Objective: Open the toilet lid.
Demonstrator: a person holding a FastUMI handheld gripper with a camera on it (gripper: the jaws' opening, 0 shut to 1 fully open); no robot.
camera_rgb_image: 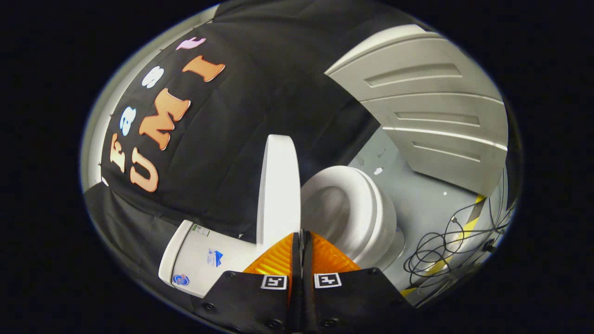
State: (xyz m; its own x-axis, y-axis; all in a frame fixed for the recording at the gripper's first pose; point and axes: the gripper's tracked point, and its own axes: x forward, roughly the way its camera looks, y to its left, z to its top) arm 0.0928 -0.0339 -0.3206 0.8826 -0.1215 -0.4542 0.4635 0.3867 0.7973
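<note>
The white toilet lid (pixel 277 185) is raised and I see it almost edge-on, standing between the tank (pixel 199 260) and the seat ring (pixel 371 208). The bowl (pixel 327 208) lies uncovered beside the lid. My gripper (pixel 300 233) is shut, its orange fingers (pixel 278 260) pressed together with nothing visible between them. The fingertips sit right at the lid's near edge, on the side facing the bowl. I cannot tell whether they touch the lid.
The black cloth wall hangs behind the tank and the lid. Beyond the toilet, loose black cables (pixel 445 250) lie on a grey floor (pixel 417 195) beside yellow-and-black tape (pixel 473 213). A white ribbed panel (pixel 431 116) stands past the floor.
</note>
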